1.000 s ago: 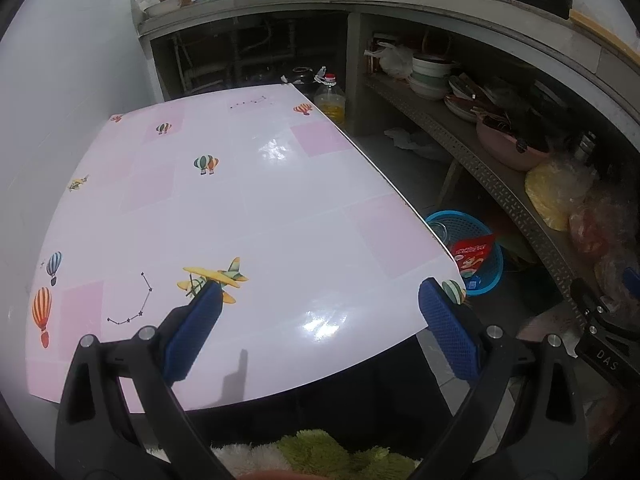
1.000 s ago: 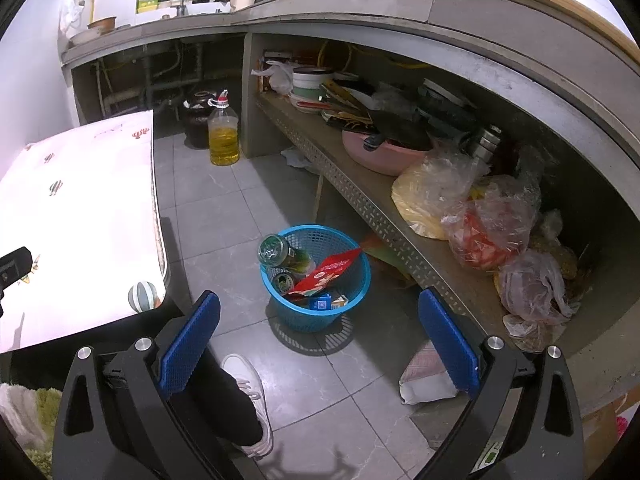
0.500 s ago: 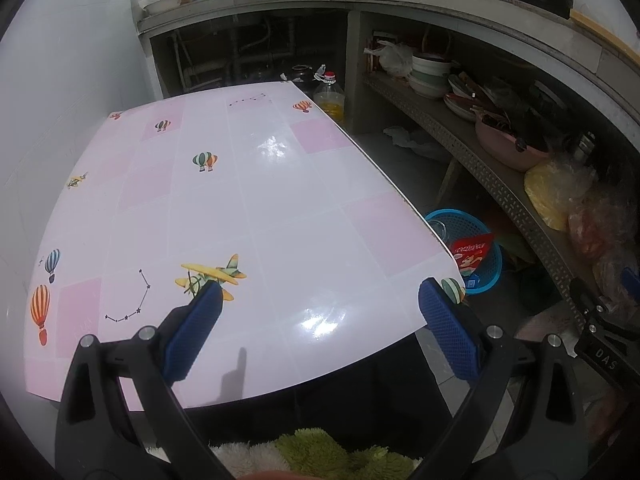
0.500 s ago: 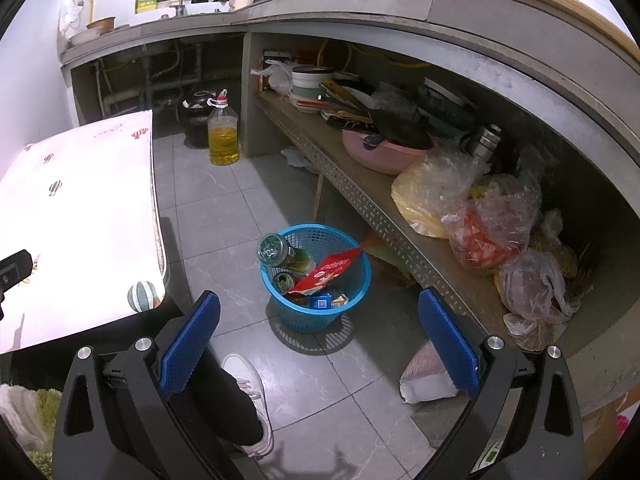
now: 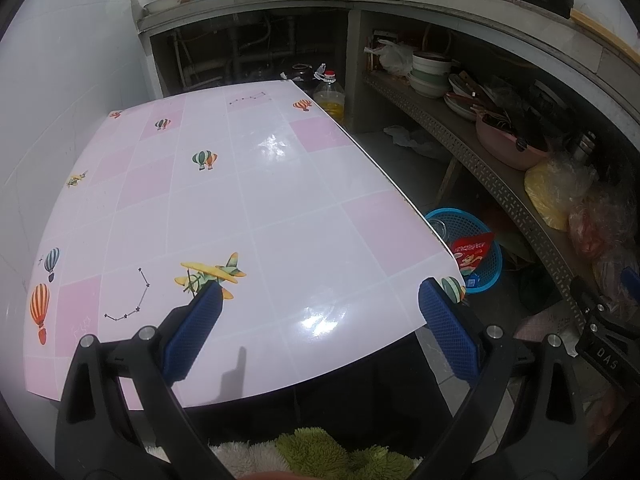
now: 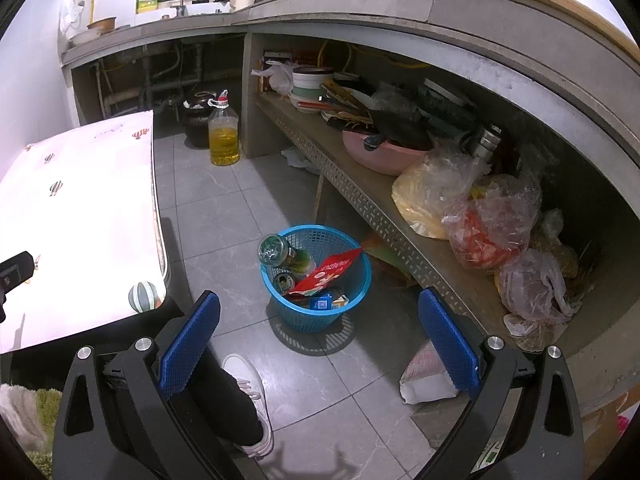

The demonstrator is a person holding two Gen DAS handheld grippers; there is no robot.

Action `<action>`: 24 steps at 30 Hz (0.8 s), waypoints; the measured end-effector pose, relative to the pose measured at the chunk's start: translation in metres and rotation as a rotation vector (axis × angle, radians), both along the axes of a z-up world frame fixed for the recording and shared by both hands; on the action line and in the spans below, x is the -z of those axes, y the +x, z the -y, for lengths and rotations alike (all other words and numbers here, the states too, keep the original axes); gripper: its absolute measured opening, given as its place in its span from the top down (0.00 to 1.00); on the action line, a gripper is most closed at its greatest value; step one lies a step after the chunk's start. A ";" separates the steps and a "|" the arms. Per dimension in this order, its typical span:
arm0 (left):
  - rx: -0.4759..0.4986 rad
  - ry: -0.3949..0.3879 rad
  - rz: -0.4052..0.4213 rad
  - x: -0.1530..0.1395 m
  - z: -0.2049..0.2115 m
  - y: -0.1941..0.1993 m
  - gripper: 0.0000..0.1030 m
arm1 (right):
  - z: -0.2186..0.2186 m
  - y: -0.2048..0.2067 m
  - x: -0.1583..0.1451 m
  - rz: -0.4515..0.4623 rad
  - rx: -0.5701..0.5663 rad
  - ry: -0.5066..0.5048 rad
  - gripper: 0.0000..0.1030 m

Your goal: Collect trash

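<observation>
A blue plastic basket (image 6: pixel 352 300) stands on the grey tiled floor beside the table. It holds a green glass bottle (image 6: pixel 286 255), a red snack packet (image 6: pixel 326 276), a can and small cartons. The left wrist view catches the same basket (image 5: pixel 490 276) past the table's right edge, with the red packet (image 5: pixel 470 250) sticking out. My right gripper (image 6: pixel 319 338) hangs open above the floor, just short of the basket, with nothing between its blue pads. Over the near edge of the pink-and-white table (image 5: pixel 240 208) my left gripper (image 5: pixel 322 330) is open and holds nothing.
A low shelf (image 6: pixel 360 188) along the right carries bowls, a pink basin (image 6: pixel 380 156) and plastic bags (image 6: pixel 488 220). An oil bottle (image 6: pixel 224 138) stands on the floor at the back. A person's leg and white shoe (image 6: pixel 248 384) are below my right gripper.
</observation>
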State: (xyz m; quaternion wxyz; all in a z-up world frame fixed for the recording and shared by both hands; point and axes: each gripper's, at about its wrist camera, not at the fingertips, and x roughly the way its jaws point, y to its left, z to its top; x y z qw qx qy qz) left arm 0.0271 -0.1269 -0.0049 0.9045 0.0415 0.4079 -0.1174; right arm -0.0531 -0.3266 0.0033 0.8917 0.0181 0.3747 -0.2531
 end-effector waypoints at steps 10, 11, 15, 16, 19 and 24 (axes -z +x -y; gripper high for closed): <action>0.000 -0.001 0.000 0.000 -0.001 0.000 0.08 | -0.001 0.000 -0.001 0.001 -0.002 -0.003 0.06; 0.001 -0.001 0.001 0.000 -0.001 0.000 0.08 | -0.001 0.000 -0.001 0.002 -0.003 -0.003 0.06; 0.000 -0.001 0.000 0.001 -0.001 0.000 0.08 | 0.000 0.000 -0.002 0.002 -0.004 -0.004 0.06; 0.000 -0.001 0.000 0.001 -0.001 -0.001 0.08 | 0.000 0.001 -0.002 0.002 -0.004 -0.004 0.06; 0.002 -0.002 0.001 0.001 -0.001 0.000 0.08 | 0.000 0.001 -0.002 0.003 -0.004 -0.003 0.06; 0.002 -0.001 0.000 0.002 0.000 -0.001 0.08 | -0.001 0.000 -0.002 0.002 -0.004 -0.005 0.06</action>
